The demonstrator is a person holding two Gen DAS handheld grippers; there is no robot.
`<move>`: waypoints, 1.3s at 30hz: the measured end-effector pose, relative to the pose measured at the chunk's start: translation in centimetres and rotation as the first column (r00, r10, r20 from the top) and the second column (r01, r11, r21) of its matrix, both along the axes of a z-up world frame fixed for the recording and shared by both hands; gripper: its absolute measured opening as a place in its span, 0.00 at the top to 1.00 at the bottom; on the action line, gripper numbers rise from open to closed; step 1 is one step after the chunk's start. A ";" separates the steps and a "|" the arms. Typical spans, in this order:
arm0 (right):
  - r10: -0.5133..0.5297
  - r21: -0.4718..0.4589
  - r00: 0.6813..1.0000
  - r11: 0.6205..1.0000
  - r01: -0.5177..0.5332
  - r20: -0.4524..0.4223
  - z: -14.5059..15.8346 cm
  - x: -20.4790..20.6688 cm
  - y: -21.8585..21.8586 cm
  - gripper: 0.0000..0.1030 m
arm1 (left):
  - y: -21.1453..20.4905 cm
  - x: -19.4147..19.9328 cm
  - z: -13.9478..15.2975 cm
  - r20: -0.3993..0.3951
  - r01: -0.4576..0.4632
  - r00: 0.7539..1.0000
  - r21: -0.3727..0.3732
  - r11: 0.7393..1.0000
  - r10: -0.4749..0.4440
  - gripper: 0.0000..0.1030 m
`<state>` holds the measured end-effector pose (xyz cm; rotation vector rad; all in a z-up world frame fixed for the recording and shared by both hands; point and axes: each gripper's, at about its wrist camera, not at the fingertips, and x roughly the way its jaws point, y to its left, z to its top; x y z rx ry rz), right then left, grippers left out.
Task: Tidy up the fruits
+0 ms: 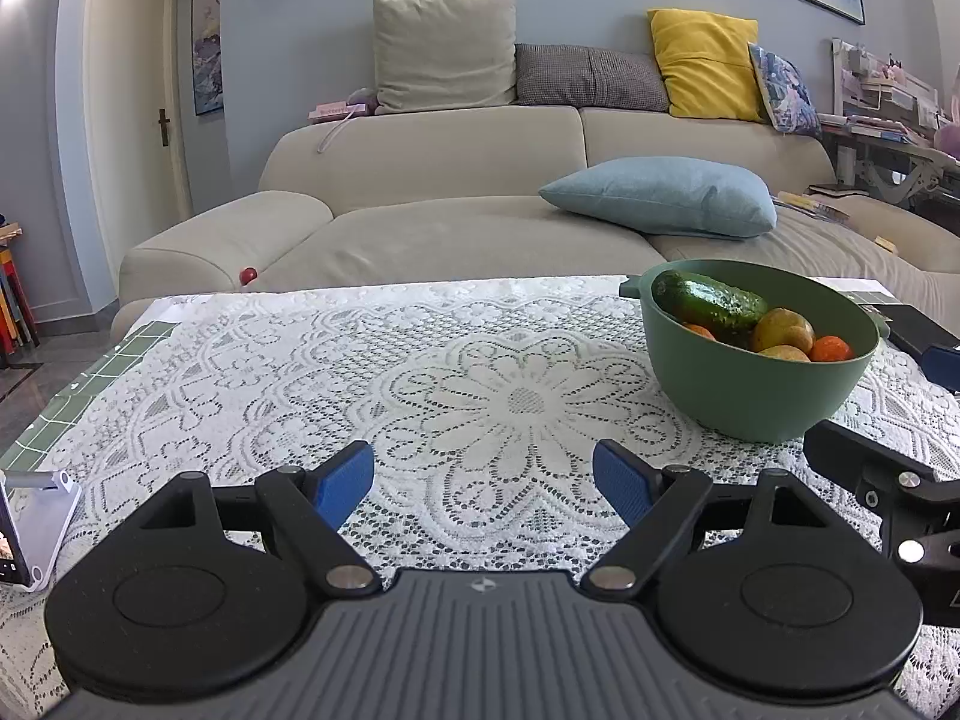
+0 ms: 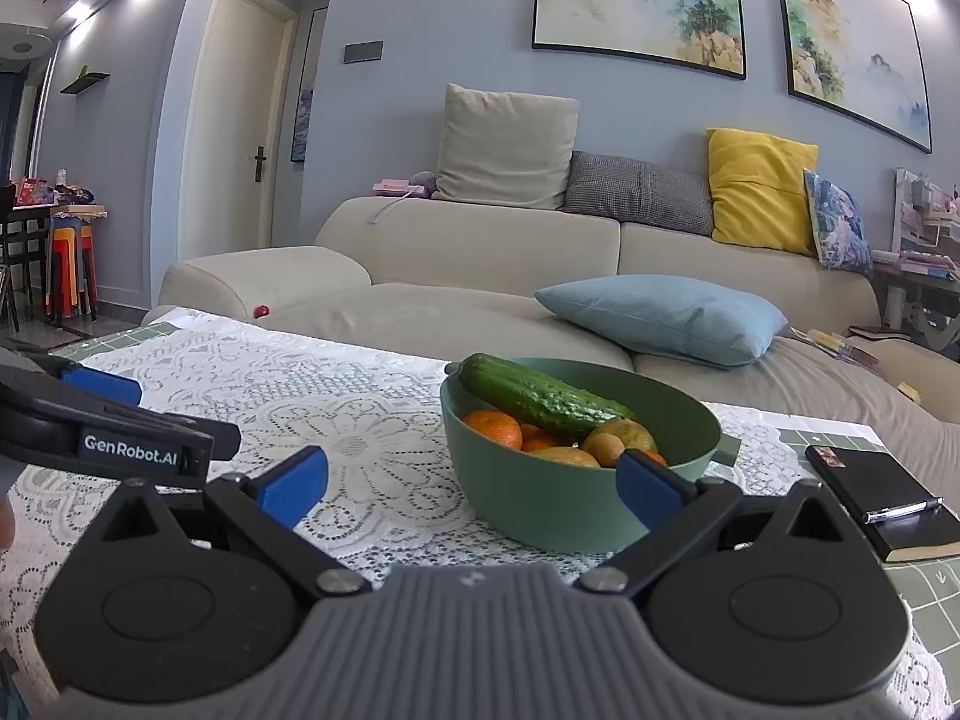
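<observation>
White lace cloth (image 1: 336, 372) covers the desk (image 1: 90, 378), whose green gridded surface shows at the left edge. On the far left a small white stand (image 1: 42, 534) rests on the cloth. Next comes the left gripper (image 1: 483, 486), held low over the lace with its blue-padded fingers (image 1: 345, 480) spread wide and nothing between them; beneath the gap lies only the big flower pattern.

Further right stands the green bowl (image 1: 738, 390), matte and round, with a small tab handle on either side. Inside it a dark green, bumpy cucumber (image 2: 540, 399) lies slanted across the pile, one end propped on the rim. Under and beside it sit round orange fruits (image 2: 493, 427), glossy and mandarin-like, and dull yellow-green ones (image 2: 618, 441) with a rougher skin. All the fruit in sight is inside the bowl.

The right gripper (image 2: 474, 483) sits just in front of the bowl, its blue pads equally spread and empty; its right finger overlaps the bowl's wall in the right wrist view, though whether it touches cannot be told. To the right of the bowl a black notebook (image 2: 882, 501) lies on the desk with a pen (image 2: 903, 510) on its cover. Behind everything runs a beige sofa (image 1: 450, 192) carrying a pale blue cushion (image 1: 660, 195).
</observation>
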<state>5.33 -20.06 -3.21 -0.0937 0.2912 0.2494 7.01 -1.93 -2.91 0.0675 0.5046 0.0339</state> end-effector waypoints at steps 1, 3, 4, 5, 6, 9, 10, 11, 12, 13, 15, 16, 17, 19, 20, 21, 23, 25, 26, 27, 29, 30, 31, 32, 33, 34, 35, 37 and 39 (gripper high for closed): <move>0.000 0.000 1.000 1.000 0.000 0.000 0.0 0.0 0.0 0.04 | 0.1 0.0 0.0 -0.001 -0.001 1.000 -0.002 1.000 0.001 0.06; 0.000 -0.001 1.000 1.000 0.000 0.000 0.0 0.0 0.0 0.04 | 0.1 0.0 0.1 -0.004 -0.003 1.000 -0.004 1.000 0.003 0.06; 0.000 -0.002 1.000 1.000 0.000 0.001 0.0 0.0 0.0 0.04 | 0.1 0.0 0.1 -0.004 -0.004 1.000 -0.004 1.000 0.004 0.06; 0.001 -0.004 1.000 1.000 -0.001 0.001 0.0 0.0 0.0 0.04 | 0.1 0.0 0.1 -0.005 -0.005 1.000 -0.004 1.000 0.005 0.06; 0.002 -0.004 1.000 1.000 -0.002 0.002 0.0 0.0 0.1 0.04 | 0.1 0.0 0.1 -0.004 -0.005 1.000 -0.004 1.000 0.005 0.06; 0.005 -0.009 1.000 1.000 -0.005 0.004 0.0 0.0 0.2 0.04 | 0.1 0.0 0.0 -0.005 -0.005 1.000 -0.004 1.000 0.005 0.06; 0.006 -0.010 1.000 1.000 -0.006 0.004 0.0 0.0 0.2 0.04 | 0.1 0.0 0.1 -0.005 -0.005 1.000 -0.004 1.000 0.005 0.06; 0.007 -0.011 1.000 1.000 -0.007 0.004 0.0 0.0 0.2 0.04 | 0.1 0.0 0.0 -0.005 -0.005 1.000 -0.004 1.000 0.005 0.06; 0.008 -0.012 1.000 1.000 -0.007 0.005 0.1 0.0 0.2 0.04 | 0.1 0.0 0.0 -0.005 -0.005 1.000 -0.004 1.000 0.005 0.06; 0.008 -0.012 1.000 1.000 -0.008 0.005 0.1 0.0 0.2 0.04 | 0.1 0.0 0.0 -0.006 -0.005 1.000 -0.005 1.000 0.005 0.06; 0.009 -0.012 1.000 1.000 -0.009 0.005 0.1 -0.1 0.2 0.04 | 0.1 0.0 0.0 -0.005 -0.005 1.000 -0.004 1.000 0.005 0.06; 0.009 -0.012 1.000 1.000 -0.009 0.006 0.1 -0.1 0.2 0.04 | 0.1 0.0 0.0 -0.005 -0.005 1.000 -0.004 1.000 0.005 0.06; 0.009 -0.012 1.000 1.000 -0.009 0.005 0.1 -0.1 0.2 0.04 | 0.1 0.0 0.0 -0.006 -0.005 1.000 -0.004 1.000 0.005 0.06; 0.011 -0.013 1.000 1.000 -0.010 0.005 0.1 -0.1 0.2 0.04 | 0.1 0.0 0.0 -0.006 -0.007 1.000 -0.005 1.000 0.007 0.06; 0.012 -0.015 1.000 1.000 -0.012 0.006 0.1 -0.1 0.3 0.04 | 0.1 -0.1 -0.1 -0.007 -0.008 1.000 -0.006 1.000 0.008 0.06; 0.013 -0.016 1.000 1.000 -0.013 0.006 0.1 -0.1 0.3 0.04 | 0.1 0.0 -0.2 -0.008 -0.009 1.000 -0.006 1.000 0.009 0.06; 0.015 -0.018 1.000 1.000 -0.014 0.007 0.2 -0.1 0.3 0.04 | 0.2 0.0 -0.2 -0.009 -0.011 1.000 -0.006 1.000 0.011 0.06; 0.016 -0.019 1.000 1.000 -0.016 0.007 0.2 -0.1 0.3 0.04 | 0.2 0.0 -0.2 -0.010 -0.012 1.000 -0.007 1.000 0.012 0.06; 0.016 -0.019 1.000 1.000 -0.016 0.007 0.2 -0.1 0.3 0.04 | 0.2 0.0 -0.2 -0.009 -0.011 1.000 -0.007 1.000 0.011 0.06; 0.017 -0.020 1.000 1.000 -0.017 0.007 0.1 -0.1 0.3 0.04 | 0.2 0.0 -0.2 -0.009 -0.012 1.000 -0.008 1.000 0.012 0.06; 0.018 -0.022 1.000 1.000 -0.018 0.007 0.1 -0.1 0.3 0.04 | 0.2 0.0 -0.2 -0.009 -0.013 1.000 -0.010 1.000 0.012 0.06; 0.018 -0.023 1.000 1.000 -0.018 0.007 0.1 -0.1 0.3 0.04 | 0.2 0.0 -0.2 -0.009 -0.013 1.000 -0.010 1.000 0.013 0.06; 0.018 -0.023 1.000 1.000 -0.018 0.008 0.2 -0.1 0.3 0.04 | 0.3 0.0 -0.2 -0.009 -0.013 1.000 -0.010 1.000 0.013 0.06; 0.017 -0.023 1.000 1.000 -0.017 0.008 0.1 -0.1 0.3 0.04 | 0.3 -0.1 -0.2 -0.009 -0.014 1.000 -0.011 1.000 0.014 0.06; 0.017 -0.022 1.000 1.000 -0.017 0.007 0.1 -0.1 0.3 0.04 | 0.3 0.0 -0.1 -0.010 -0.016 1.000 -0.011 1.000 0.016 0.06; 0.017 -0.022 1.000 1.000 -0.017 0.006 0.1 -0.1 0.3 0.04 | 0.3 0.0 -0.1 -0.011 -0.017 1.000 -0.011 1.000 0.017 0.06; 0.017 -0.022 1.000 1.000 -0.017 0.006 0.1 -0.1 0.2 0.04 | 0.3 0.0 -0.1 -0.012 -0.017 1.000 -0.011 1.000 0.017 0.06; 0.017 -0.023 1.000 1.000 -0.017 0.007 0.2 -0.1 0.2 0.04 | 0.2 0.0 -0.1 -0.012 -0.017 1.000 -0.011 1.000 0.016 0.06; 0.018 -0.022 1.000 1.000 -0.017 0.006 0.1 -0.1 0.2 0.04 | 0.2 -0.1 -0.1 -0.012 -0.015 1.000 -0.011 1.000 0.015 0.06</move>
